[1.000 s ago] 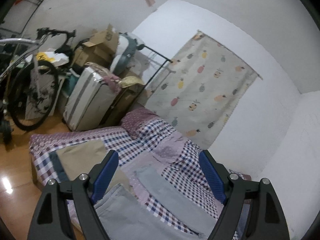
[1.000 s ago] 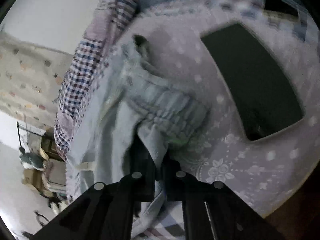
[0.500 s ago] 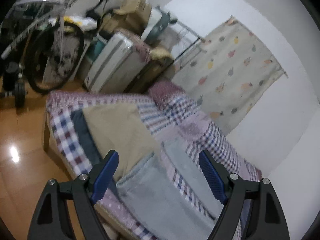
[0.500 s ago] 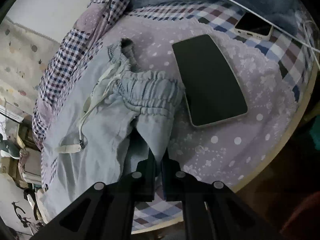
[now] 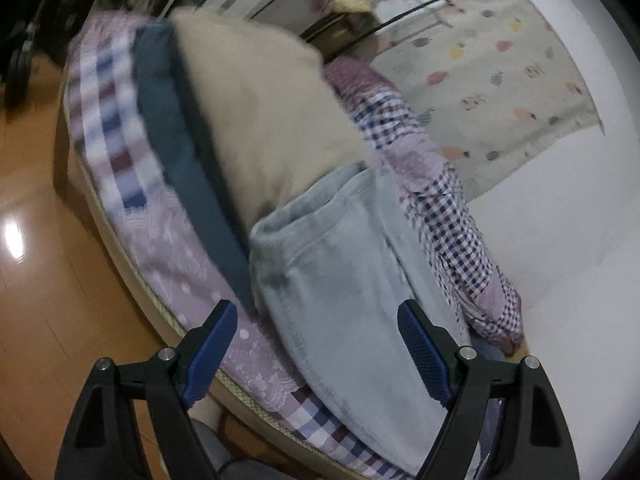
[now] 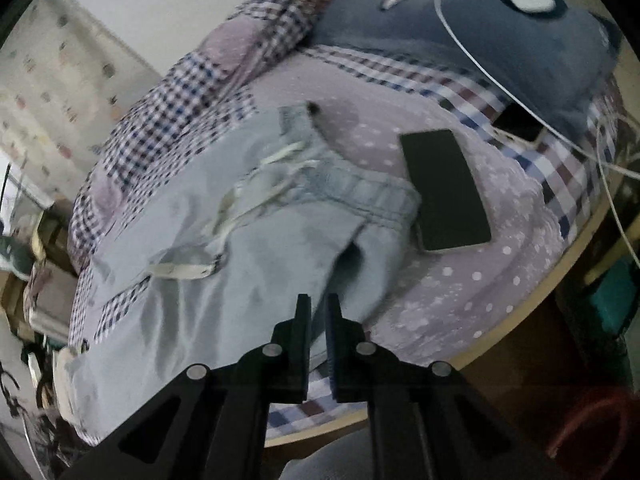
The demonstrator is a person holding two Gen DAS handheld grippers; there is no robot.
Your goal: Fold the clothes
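Note:
Pale blue trousers (image 6: 240,260) lie flat on the patchwork bed (image 6: 480,280), elastic waistband (image 6: 360,188) and white drawstring (image 6: 248,200) towards the pillow end. My right gripper (image 6: 318,304) hovers just over the waist corner near the bed's front edge. Its jaws are opening, a narrow gap shows, and no cloth is pinched in it. In the left wrist view the trousers' leg end (image 5: 344,280) lies by the bed edge. My left gripper (image 5: 316,312) hangs open and empty close above it.
A dark tablet (image 6: 444,188) lies touching the waistband, with a phone (image 6: 520,124) and white cable (image 6: 480,68) beyond, by a grey-blue pillow (image 6: 480,28). A beige garment (image 5: 264,112) and dark teal cloth (image 5: 180,152) lie past the leg ends. Wooden floor (image 5: 48,280) borders the bed.
The right gripper let go of the waistband corner and rose; the trousers now lie flat. The left gripper dropped from high above the room to just over the leg ends.

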